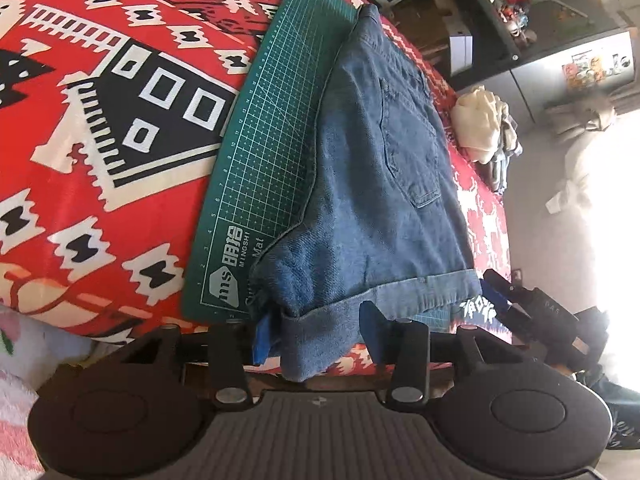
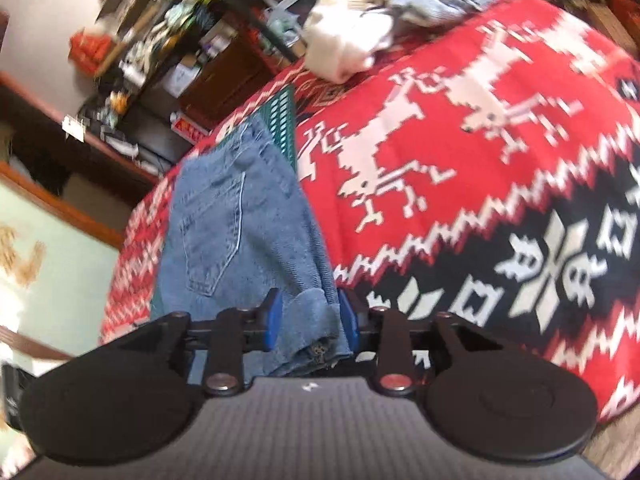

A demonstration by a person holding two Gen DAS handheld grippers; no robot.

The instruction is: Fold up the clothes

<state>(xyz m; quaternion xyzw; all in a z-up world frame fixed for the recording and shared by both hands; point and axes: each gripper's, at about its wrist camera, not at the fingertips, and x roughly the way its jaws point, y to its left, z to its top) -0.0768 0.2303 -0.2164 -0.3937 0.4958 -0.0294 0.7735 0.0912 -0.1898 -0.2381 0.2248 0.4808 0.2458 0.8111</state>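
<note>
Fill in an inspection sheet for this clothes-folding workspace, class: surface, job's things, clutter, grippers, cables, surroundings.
Surface: red patterned blanket with a green cutting mat on it.
Job's things: denim shorts lying on the mat, back pocket up.
Clutter: heap of pale clothes beyond the shorts.
Grippers: left gripper and right gripper each grip a cuffed hem of the shorts.
Cables: nothing seen.
Surroundings: crowded shelves; bright glare at one side.

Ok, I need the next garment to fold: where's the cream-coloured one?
The cream garment lies bunched on the red patterned blanket, beyond the denim shorts at the bed's far edge, near the shelves.
</note>
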